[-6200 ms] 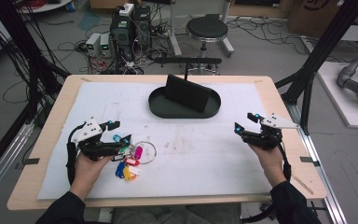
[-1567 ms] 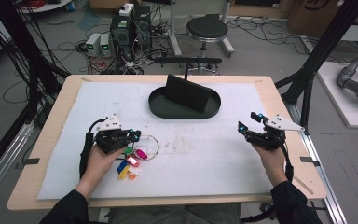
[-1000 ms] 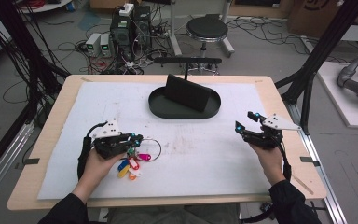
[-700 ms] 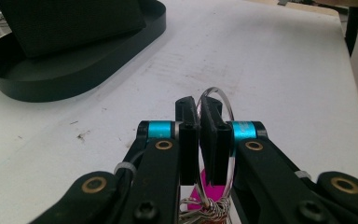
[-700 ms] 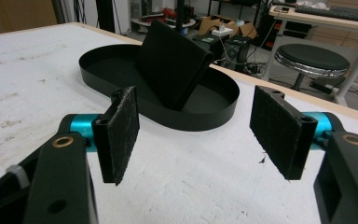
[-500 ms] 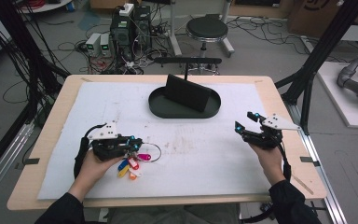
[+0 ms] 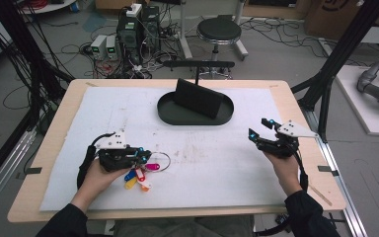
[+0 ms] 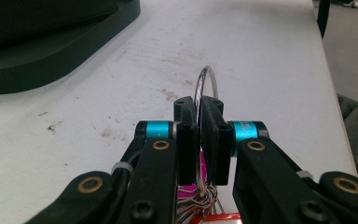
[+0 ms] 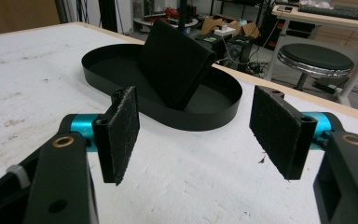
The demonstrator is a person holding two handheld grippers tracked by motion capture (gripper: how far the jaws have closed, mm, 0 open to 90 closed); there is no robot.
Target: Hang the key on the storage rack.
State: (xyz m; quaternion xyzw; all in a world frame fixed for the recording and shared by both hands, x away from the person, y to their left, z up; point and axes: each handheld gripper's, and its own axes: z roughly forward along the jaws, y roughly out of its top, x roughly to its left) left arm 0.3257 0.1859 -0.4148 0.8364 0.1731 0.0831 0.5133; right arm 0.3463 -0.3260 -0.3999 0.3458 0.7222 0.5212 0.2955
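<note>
Left claw point(image 8: 198, 135) is clamped on the key ring point(image 8: 205, 86); only the high view shows its coloured tags point(image 7: 137, 177) trailing on the bench point(image 7: 286, 98). Right claw point(image 9: 200, 140) gapes wide, holding nothing.

A lab: computer towers point(image 7: 137, 27) and tangled cables point(image 7: 44, 54) on the floor at upper left; stool point(image 7: 219, 30) beyond the desk point(image 7: 296, 106).

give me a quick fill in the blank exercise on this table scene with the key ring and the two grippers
1. The left gripper is shut on the metal ____ of the key ring.
2. The right gripper has its jaws ____ and holds nothing.
3. The black tray has the shape of an ____.
4. The tag nearest the ring is coloured ____.

Missing words: ring; open; oval; pink
</note>
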